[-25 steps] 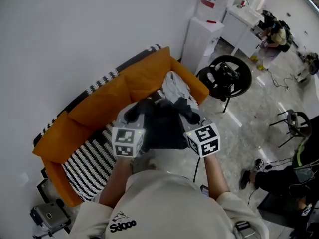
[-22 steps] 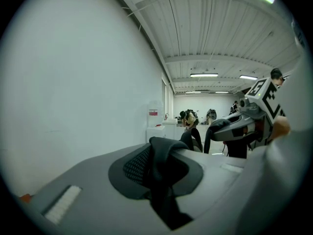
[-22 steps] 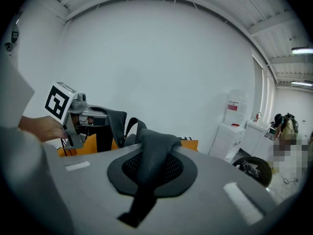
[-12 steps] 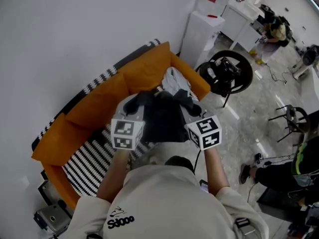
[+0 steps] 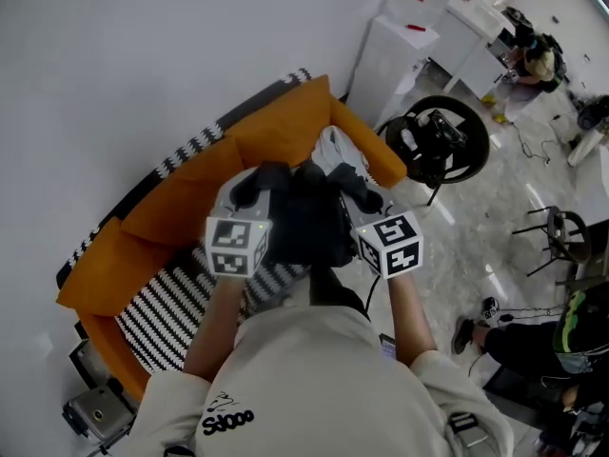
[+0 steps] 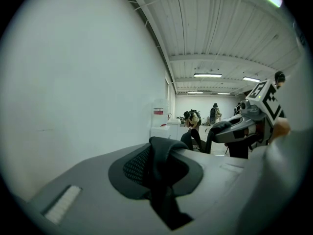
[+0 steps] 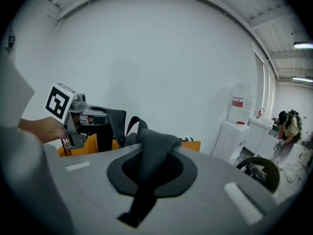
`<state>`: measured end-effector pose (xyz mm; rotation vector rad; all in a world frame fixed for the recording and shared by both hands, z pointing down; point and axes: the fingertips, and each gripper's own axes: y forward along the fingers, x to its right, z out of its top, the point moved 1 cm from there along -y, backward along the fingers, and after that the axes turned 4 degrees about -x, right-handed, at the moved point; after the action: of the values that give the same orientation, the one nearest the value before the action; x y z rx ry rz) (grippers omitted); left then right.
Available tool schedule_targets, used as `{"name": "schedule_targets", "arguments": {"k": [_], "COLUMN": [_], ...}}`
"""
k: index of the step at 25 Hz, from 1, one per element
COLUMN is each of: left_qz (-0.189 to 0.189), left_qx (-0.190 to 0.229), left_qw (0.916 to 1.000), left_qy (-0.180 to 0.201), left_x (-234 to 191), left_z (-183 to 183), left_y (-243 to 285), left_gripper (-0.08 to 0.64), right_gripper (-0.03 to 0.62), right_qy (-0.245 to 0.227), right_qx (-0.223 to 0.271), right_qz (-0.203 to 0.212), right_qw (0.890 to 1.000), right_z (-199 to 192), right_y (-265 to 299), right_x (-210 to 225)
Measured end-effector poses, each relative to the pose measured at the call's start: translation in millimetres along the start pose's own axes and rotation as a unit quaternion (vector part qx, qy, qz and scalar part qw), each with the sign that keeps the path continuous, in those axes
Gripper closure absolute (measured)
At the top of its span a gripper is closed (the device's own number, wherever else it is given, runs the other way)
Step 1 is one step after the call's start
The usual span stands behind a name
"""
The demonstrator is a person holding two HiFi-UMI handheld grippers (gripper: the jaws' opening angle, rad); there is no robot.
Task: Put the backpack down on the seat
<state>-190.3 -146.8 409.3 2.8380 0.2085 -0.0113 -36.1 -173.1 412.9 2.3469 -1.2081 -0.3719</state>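
In the head view the black backpack (image 5: 304, 222) hangs in the air over the orange sofa (image 5: 190, 193), above its black-and-white striped seat (image 5: 176, 303). My left gripper (image 5: 255, 187) is shut on one black shoulder strap (image 6: 157, 173), which runs between its grey jaws. My right gripper (image 5: 360, 196) is shut on the other strap (image 7: 149, 168). The two grippers stand side by side, each visible from the other: the right gripper (image 6: 244, 124) and the left gripper (image 7: 80, 119). The backpack's body hides the seat directly under it.
A grey-white bundle (image 5: 335, 155) lies at the sofa's right end. A white cabinet (image 5: 395, 55) and a black wheel-shaped rig (image 5: 438, 141) stand to the right of the sofa. A seated person (image 5: 542, 336) and a chair (image 5: 561, 236) are on the right; a device (image 5: 95, 412) sits on the floor at the left.
Both grippers and the backpack have shifted slightly forward toward the sofa. Both grips on the straps are unchanged.
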Motion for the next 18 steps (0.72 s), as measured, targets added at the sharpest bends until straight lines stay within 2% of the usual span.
{"name": "schedule_targets", "arguments": {"k": [18], "left_qz": [0.035], "left_qx": [-0.08], "left_qw": [0.9959], "left_qy": [-0.022], "left_x": [-50.7], "left_z": [-14.4], "left_y": [117.5], "left_gripper": [0.518], "right_gripper": [0.588], "right_qy": [0.001], "right_qx": [-0.065], "right_qz": [0.067], "right_qw": [0.996], "right_z": [14.6], "right_y": [114.8], "right_x": [81.9]}}
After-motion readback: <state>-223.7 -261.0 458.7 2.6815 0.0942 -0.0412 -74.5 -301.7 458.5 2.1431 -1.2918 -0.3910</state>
